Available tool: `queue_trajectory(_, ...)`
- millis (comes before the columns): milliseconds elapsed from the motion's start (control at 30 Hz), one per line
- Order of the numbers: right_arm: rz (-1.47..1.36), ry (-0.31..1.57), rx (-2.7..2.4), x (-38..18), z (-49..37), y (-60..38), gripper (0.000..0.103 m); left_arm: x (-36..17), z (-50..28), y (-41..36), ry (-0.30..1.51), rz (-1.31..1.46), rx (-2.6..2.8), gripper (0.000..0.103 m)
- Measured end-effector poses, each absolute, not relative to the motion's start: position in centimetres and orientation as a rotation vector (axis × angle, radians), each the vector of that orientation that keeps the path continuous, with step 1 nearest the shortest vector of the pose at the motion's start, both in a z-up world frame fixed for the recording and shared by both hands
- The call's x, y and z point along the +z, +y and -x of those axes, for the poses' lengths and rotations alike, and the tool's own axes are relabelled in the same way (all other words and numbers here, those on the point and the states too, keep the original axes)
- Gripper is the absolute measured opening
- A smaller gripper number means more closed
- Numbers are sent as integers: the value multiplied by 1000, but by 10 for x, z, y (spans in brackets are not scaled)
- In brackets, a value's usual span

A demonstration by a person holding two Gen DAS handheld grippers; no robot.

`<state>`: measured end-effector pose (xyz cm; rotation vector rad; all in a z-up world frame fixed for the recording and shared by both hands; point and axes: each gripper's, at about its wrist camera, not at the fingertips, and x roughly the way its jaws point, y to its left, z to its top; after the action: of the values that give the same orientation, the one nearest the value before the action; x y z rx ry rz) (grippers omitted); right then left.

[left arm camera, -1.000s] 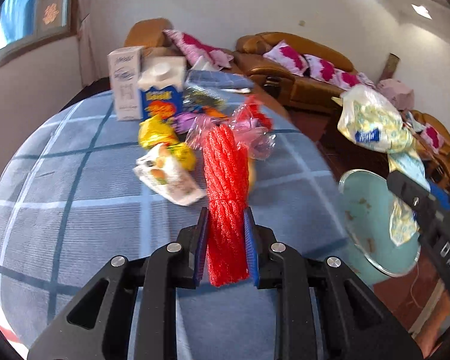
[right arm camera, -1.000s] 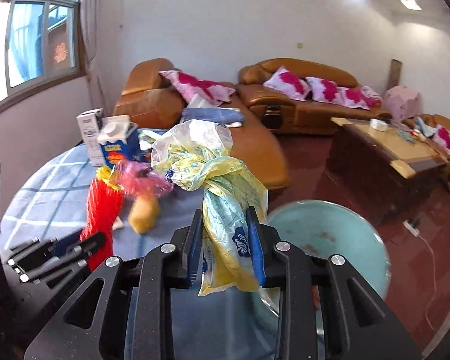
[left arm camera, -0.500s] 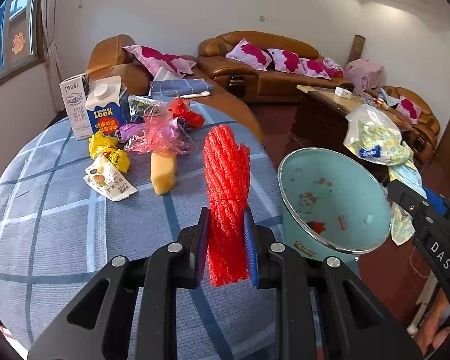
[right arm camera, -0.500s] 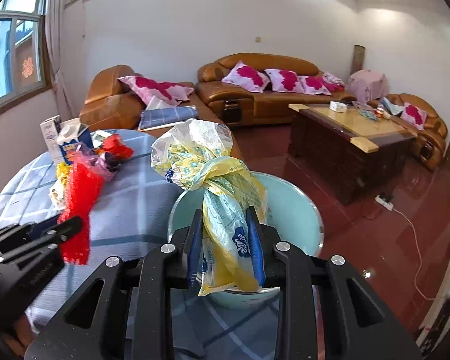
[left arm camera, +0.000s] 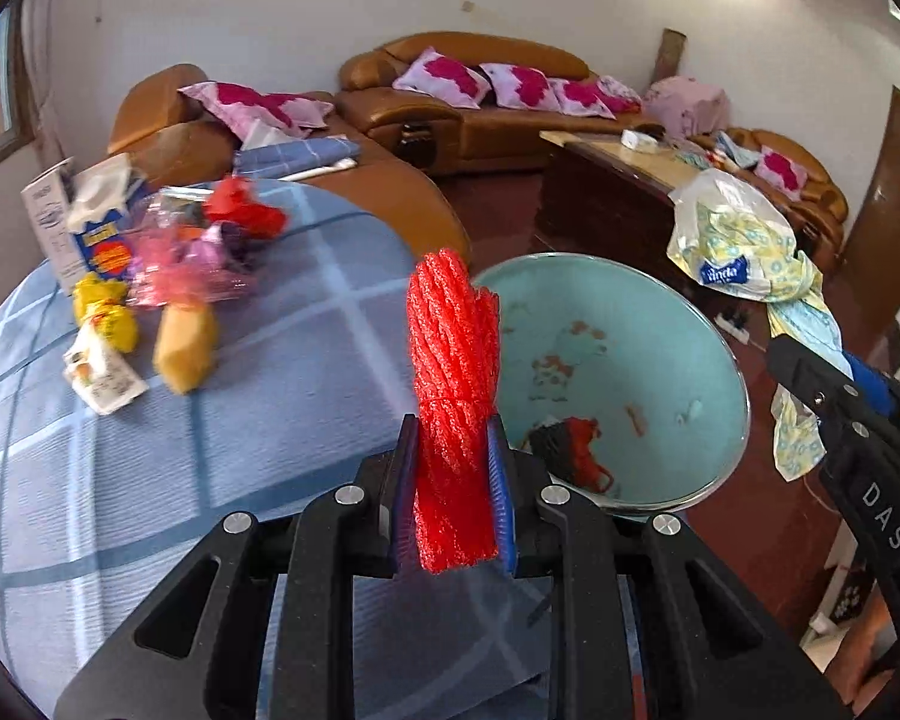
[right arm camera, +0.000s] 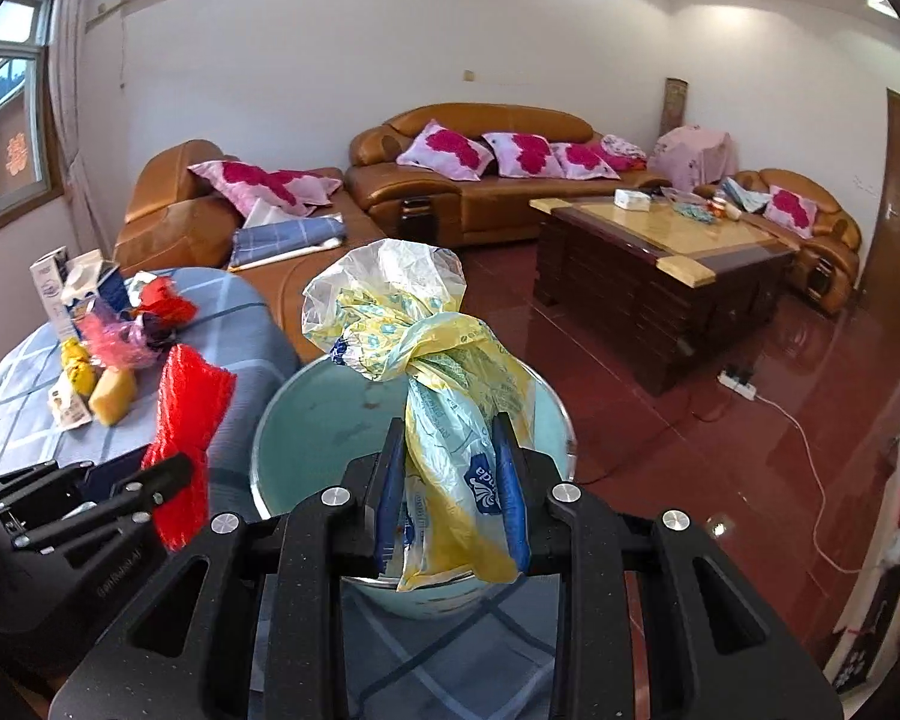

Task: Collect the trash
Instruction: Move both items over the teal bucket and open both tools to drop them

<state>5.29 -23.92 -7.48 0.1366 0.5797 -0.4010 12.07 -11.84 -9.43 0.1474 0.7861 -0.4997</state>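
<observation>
Checked table [left arm camera: 150,468], left claw [left arm camera: 453,498] clamping red mesh [left arm camera: 453,360], right claw [right arm camera: 453,504] clamping knotted bag [right arm camera: 438,360] over bin [right arm camera: 306,420]

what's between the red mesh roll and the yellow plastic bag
In the left wrist view, the open teal bin lies between the red mesh roll and the knotted yellow plastic bag.

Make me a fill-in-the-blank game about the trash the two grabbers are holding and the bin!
1. The left gripper squeezes a bundle of foam netting colored ____.
2. The right gripper holds a knotted plastic ____ with yellow print.
3. The trash bin beside the table is light ____ inside.
4. The yellow sponge lies on the ____.

Missing words: red; bag; blue; table
</observation>
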Motion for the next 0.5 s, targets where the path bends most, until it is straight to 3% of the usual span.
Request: queue_trajectory(500,-200,649,-478,-102,-66,-282,29,-113,-134,-171,806,-209,-581,22)
